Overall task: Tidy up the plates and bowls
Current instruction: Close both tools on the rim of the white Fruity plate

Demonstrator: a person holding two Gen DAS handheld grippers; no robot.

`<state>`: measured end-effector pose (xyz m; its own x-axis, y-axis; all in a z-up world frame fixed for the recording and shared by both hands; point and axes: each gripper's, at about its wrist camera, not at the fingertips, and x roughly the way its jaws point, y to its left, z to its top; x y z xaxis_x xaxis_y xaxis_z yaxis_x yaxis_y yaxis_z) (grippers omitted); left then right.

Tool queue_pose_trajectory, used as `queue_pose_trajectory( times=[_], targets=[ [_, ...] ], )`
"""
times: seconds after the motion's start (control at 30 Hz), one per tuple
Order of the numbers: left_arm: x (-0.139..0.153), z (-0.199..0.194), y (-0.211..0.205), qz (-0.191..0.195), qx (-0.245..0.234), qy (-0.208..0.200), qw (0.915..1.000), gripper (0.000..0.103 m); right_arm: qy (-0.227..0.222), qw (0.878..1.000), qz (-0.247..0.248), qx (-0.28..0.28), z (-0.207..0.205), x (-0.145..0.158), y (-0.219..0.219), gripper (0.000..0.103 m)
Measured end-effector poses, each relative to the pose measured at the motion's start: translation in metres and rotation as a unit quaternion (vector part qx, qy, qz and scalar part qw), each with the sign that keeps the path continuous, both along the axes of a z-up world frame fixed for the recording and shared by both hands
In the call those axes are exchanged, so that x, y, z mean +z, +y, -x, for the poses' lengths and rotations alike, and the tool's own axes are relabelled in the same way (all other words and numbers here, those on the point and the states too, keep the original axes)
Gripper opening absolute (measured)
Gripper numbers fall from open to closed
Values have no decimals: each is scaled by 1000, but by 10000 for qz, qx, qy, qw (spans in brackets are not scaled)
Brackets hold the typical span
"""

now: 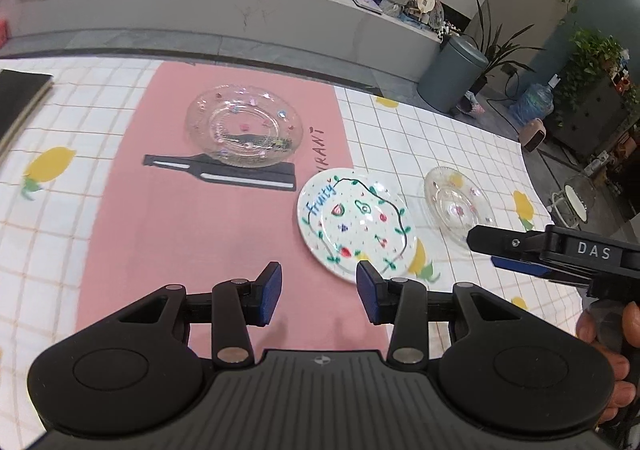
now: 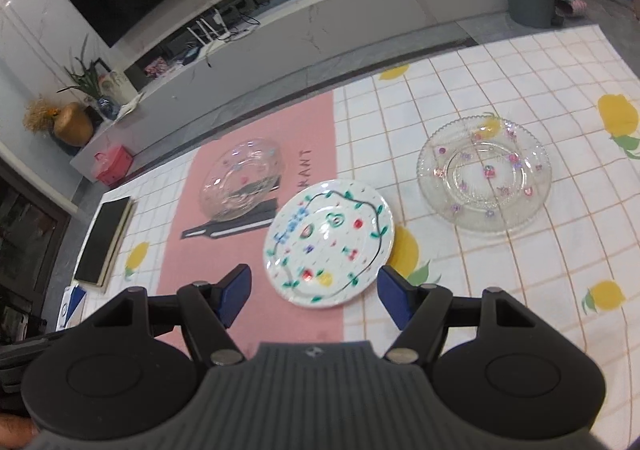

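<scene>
The white painted plate [image 1: 357,225], lettered "Fruity" and dotted with small fruit drawings, serves as the landmark here: it lies flat on the table, straddling the edge where the pink mat [image 1: 160,218] meets the white lemon-print tablecloth [image 1: 460,138].

Beyond that plate and to its left, on the pink mat, rests a clear glass bowl [image 1: 244,126] with small coloured flowers, partly covering a black bottle shape printed on the mat. To the plate's right, apart from it on the checked cloth, sits a clear glass plate [image 2: 484,174] with a beaded rim and similar flower decals.

The left gripper [image 1: 319,296] hovers on the near side of the painted plate, its blue pads apart with nothing between them — only mat and the plate's near rim show through the gap. The right gripper [image 2: 314,296] also hangs near the plate's near edge, jaws wide and empty, the plate showing between its fingers without being touched.

Only the left wrist view shows the right gripper from outside: its black body marked "DAS" reaches in from the right, in front of the glass plate, held by a hand [image 1: 608,350]. Only the right wrist view gives the glass plate whole and sharp, and a dark flat book-like object [image 2: 104,238] lying far left of the painted plate — the left view shows only a corner of it.
</scene>
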<state>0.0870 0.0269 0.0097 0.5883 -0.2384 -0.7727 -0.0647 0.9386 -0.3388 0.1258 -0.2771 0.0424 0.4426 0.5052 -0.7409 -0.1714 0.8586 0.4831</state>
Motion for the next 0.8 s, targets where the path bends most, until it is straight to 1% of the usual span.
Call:
queue_pose_trajectory(
  times=[0.13,0.17,0.23,0.3,0.4,0.43,0.5,0.57,0.6,0.7,0.8],
  targets=[
    [-20,-28,3,376,-30,126,9992,48,227,9995,-127,-161,-26,-22,0,65],
    [-24,-34,4,428,-22,145,9990,48,286,9993,-164,-187,-31,-28,0,63],
    [-34,-46,4,474,-9,166,9987,47,378,9988,-194,-250,-41,-39,1,62],
    [-44,-57,7,569,66,187,9982,47,339,9988,-198,-284,-51,-49,2,62],
    [-62,-70,13,789,244,293,9962,47,242,9993,-75,-269,-63,-61,5,62],
    [-66,-75,15,852,272,350,9954,43,251,9993,-78,-266,-67,-64,5,62],
    [-74,-78,19,960,291,409,9941,39,355,9988,-163,-294,-74,-72,2,58],
    [-79,-81,22,1065,288,445,9929,36,484,9979,-292,-301,-77,-78,-2,51],
    [-81,-81,23,1133,295,457,9921,35,534,9976,-335,-300,-79,-82,-3,50],
    [-87,-84,26,1314,376,489,9894,34,619,9971,-313,-312,-83,-91,-3,50],
    [-90,-86,25,1331,380,458,9893,29,605,9971,-300,-338,-85,-98,-5,50]
  ],
)
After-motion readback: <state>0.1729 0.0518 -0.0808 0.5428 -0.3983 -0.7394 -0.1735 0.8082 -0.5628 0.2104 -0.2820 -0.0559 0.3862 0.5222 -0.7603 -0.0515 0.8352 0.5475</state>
